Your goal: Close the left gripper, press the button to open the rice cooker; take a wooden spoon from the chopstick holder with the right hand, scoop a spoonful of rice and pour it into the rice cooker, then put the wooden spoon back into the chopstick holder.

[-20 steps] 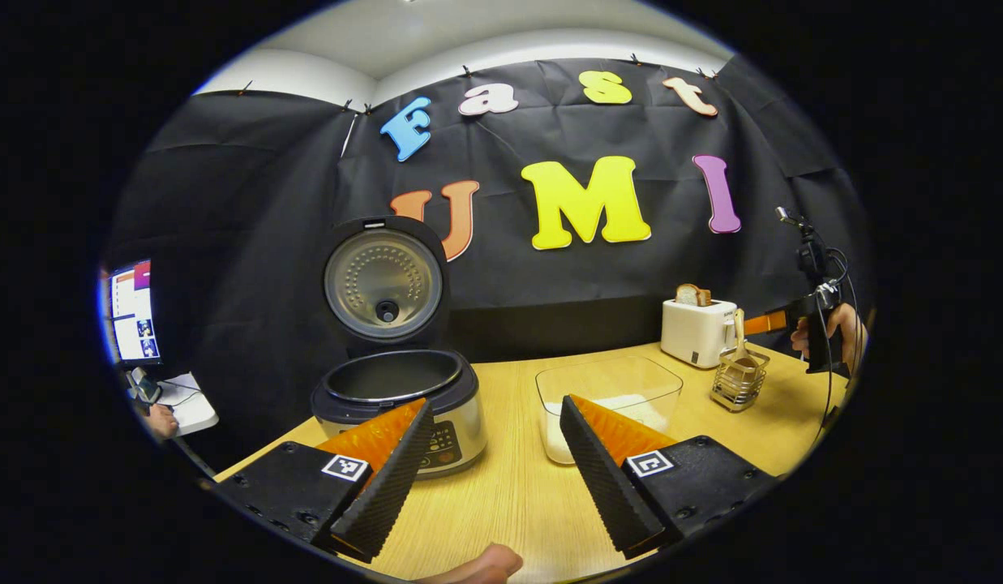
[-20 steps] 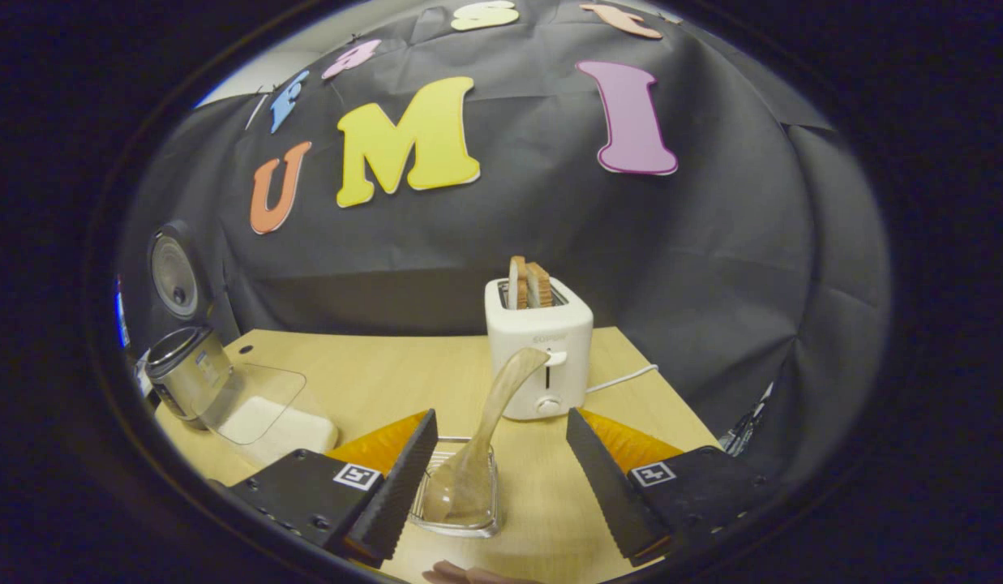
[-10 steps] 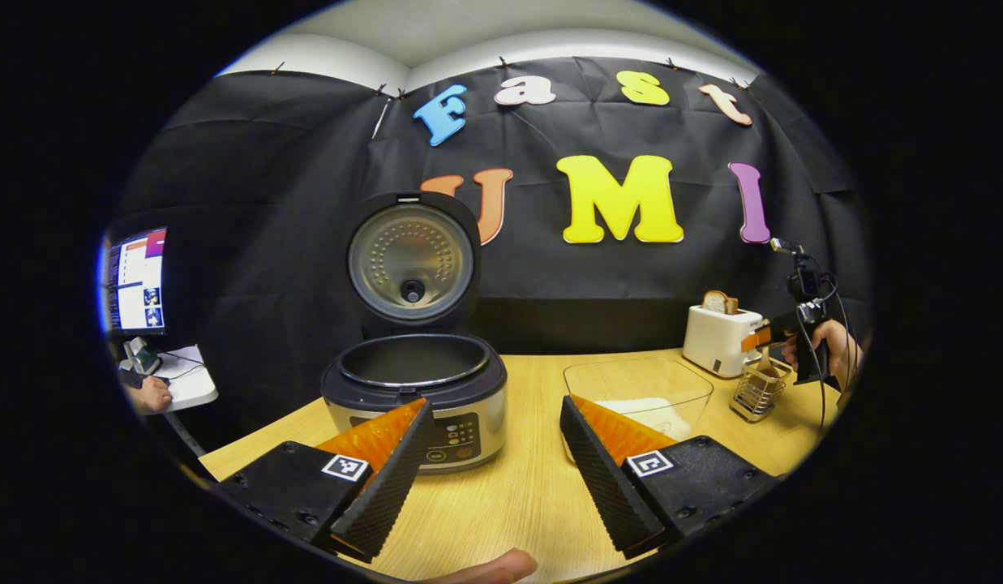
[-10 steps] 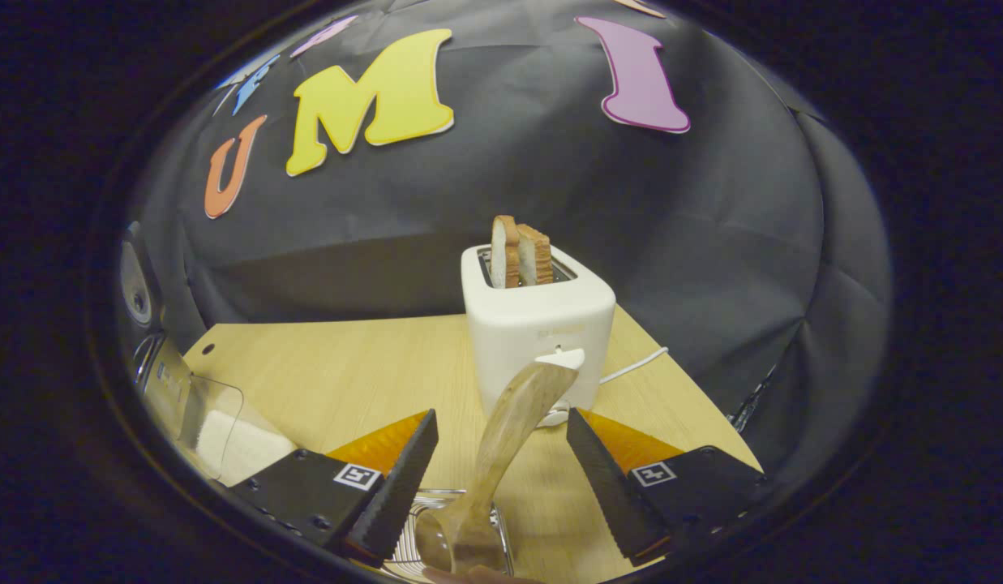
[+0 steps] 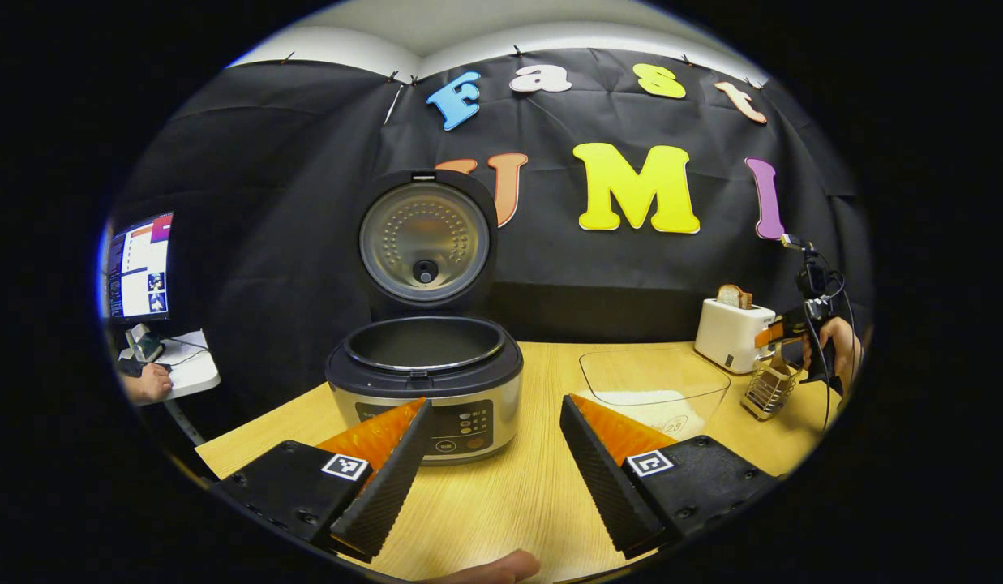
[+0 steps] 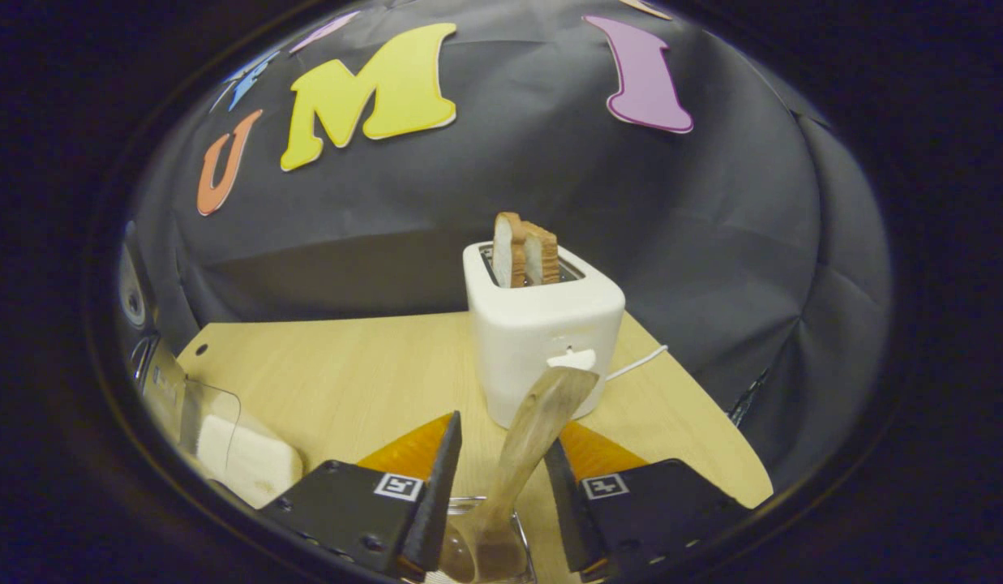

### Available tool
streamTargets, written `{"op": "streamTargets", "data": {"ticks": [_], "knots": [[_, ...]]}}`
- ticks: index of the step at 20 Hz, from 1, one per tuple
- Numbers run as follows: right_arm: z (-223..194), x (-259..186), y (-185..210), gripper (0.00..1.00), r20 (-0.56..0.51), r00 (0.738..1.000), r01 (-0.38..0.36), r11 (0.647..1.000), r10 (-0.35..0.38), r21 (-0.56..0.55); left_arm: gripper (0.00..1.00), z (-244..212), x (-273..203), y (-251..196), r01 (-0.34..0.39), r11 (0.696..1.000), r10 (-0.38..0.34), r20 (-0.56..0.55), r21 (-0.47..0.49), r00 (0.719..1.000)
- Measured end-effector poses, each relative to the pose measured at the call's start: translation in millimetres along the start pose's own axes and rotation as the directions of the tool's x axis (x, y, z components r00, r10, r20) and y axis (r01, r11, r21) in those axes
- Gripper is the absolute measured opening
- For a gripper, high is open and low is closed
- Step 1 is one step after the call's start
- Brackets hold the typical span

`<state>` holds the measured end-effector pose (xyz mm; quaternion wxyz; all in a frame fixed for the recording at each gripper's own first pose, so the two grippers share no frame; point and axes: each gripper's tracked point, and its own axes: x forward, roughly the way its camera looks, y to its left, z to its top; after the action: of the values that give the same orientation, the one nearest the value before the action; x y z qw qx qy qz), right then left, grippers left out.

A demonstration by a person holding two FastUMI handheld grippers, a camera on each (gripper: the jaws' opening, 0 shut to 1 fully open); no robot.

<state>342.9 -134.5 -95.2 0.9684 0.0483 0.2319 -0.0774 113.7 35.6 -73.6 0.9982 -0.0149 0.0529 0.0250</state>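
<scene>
The rice cooker (image 5: 424,389) stands with its lid (image 5: 424,239) raised and its pot empty. My left gripper (image 5: 493,487) is open in front of it and holds nothing. In the right gripper view, the wooden spoon (image 6: 537,422) stands in the wire chopstick holder (image 6: 489,556), handle leaning up to the right. My right gripper (image 6: 501,446) has its fingers narrowed around the handle; a gap still shows on the left side. A glass bowl of rice (image 5: 655,393) sits between cooker and holder (image 5: 767,389). The right gripper (image 5: 781,331) also appears far right in the left gripper view.
A white toaster (image 6: 546,332) with bread slices (image 6: 525,251) stands just behind the spoon, its cord trailing right. The bowl (image 6: 225,446) and cooker (image 6: 148,365) lie at the left edge. A monitor (image 5: 140,268) and a person's hand (image 5: 148,383) are beyond the table's left corner.
The right gripper's fingers have narrowed around the spoon handle and come lower over the holder. The left gripper has swung left, so the cooker now sits nearer the middle of its view.
</scene>
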Motion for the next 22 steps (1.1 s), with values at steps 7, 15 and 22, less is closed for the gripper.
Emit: {"op": "streamTargets", "data": {"ticks": [7, 15, 22], "knots": [[-5, 7, 13, 0.21, -0.023, 0.997, -0.069, 0.997, 0.069, -0.014, 1.00, 13, -10, 4, -0.006, 1.000, 0.006, 0.028, 0.013, 1.000], [-14, 3, 17, 0.12, -0.068, 0.991, -0.118, 0.993, 0.118, 0.001, 0.99, 19, -17, 7, -0.010, 1.000, 0.010, 0.030, 0.002, 0.999], [-16, -29, 15, 0.08, -0.055, 0.994, -0.099, 0.995, 0.099, 0.002, 0.99, 32, -33, 17, -0.012, 0.999, 0.013, 0.043, -0.030, 0.999]]}}
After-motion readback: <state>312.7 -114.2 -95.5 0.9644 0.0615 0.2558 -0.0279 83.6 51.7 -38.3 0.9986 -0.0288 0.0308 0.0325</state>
